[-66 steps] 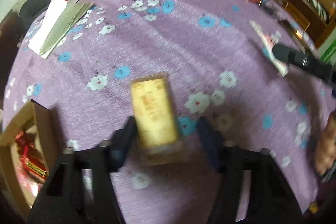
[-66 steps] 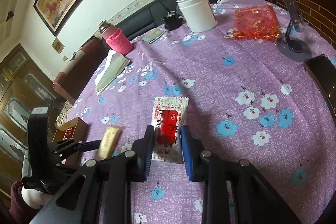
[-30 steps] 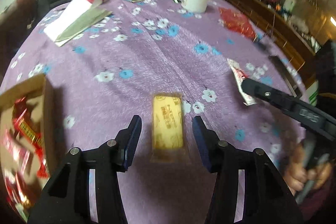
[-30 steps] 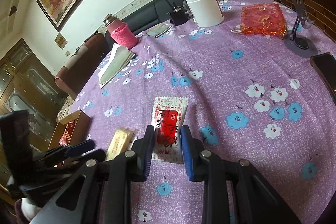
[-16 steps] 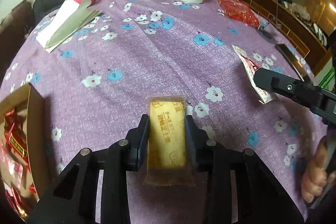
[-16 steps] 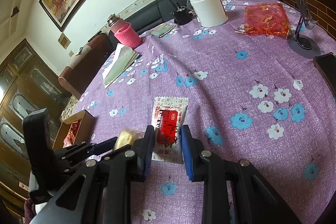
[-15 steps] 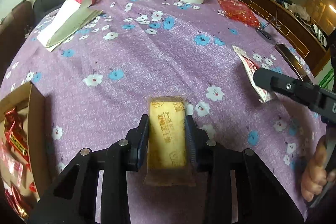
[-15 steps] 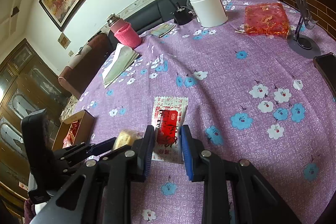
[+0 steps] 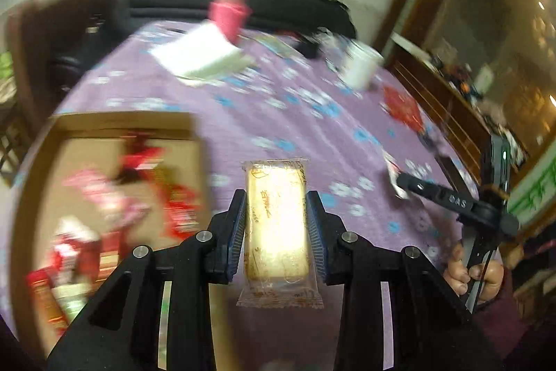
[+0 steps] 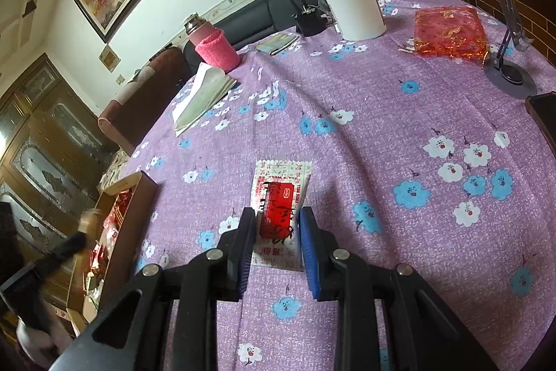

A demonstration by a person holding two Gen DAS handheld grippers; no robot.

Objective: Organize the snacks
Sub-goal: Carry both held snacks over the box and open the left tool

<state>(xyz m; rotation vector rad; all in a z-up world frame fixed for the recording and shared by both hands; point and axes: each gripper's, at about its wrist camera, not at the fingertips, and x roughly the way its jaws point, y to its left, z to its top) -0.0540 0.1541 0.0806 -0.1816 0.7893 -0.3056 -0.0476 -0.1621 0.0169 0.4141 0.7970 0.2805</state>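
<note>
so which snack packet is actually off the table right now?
The yellow biscuit packet, clamped in the left gripper and carried toward the cardboard box. The red-and-white packet lies flat on the tablecloth, between the right gripper's jaws.

my left tool [image 9: 276, 225]: matt black plastic | cracker pack [image 9: 277, 228]: glossy clear film | table [image 10: 399, 113]: rough purple cloth | box [image 10: 133, 218]: matt cardboard

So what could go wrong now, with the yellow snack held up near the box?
The left gripper pinches the yellow snack only by its sides, so the slick wrapper might slip. The cardboard box already looks crowded, so it could land on the rim. The right gripper could crush the red-and-white packet.
</note>
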